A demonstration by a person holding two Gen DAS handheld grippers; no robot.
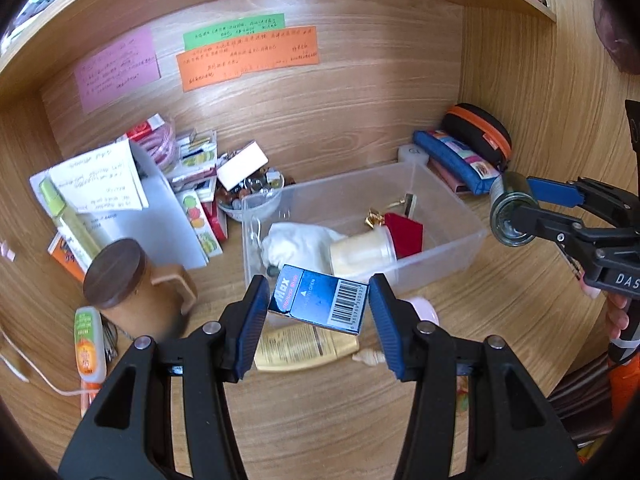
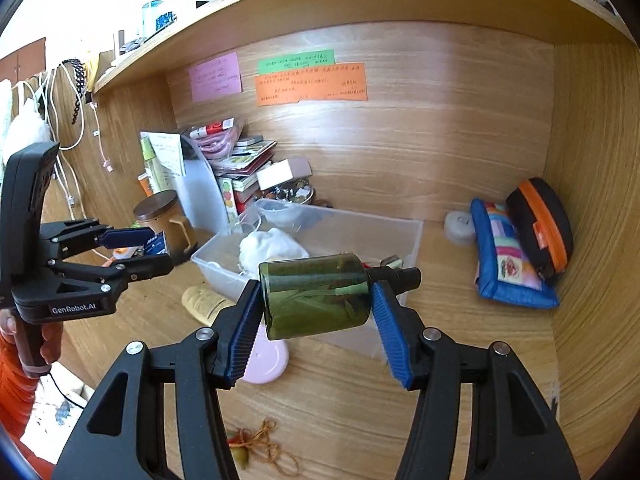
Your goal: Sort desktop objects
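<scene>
My left gripper (image 1: 318,300) is shut on a blue box with a barcode (image 1: 320,298), held above the near edge of a clear plastic bin (image 1: 452,200). The bin holds a white cloth pouch (image 1: 296,240), a cream jar (image 1: 360,254) and a red box (image 1: 406,232). My right gripper (image 2: 316,300) is shut on a dark green bottle (image 2: 316,296), held on its side above the bin's near right corner (image 2: 400,232). The right gripper also shows in the left wrist view (image 1: 520,208), and the left gripper in the right wrist view (image 2: 148,248).
A brown lidded mug (image 1: 128,280), a yellow tube (image 1: 304,346), a pink dish (image 2: 268,356) and an orange glue bottle (image 1: 88,344) lie near the bin. Books and papers (image 1: 120,192) stack at back left. A blue pouch (image 2: 508,256) and a black-orange case (image 2: 540,224) rest at right.
</scene>
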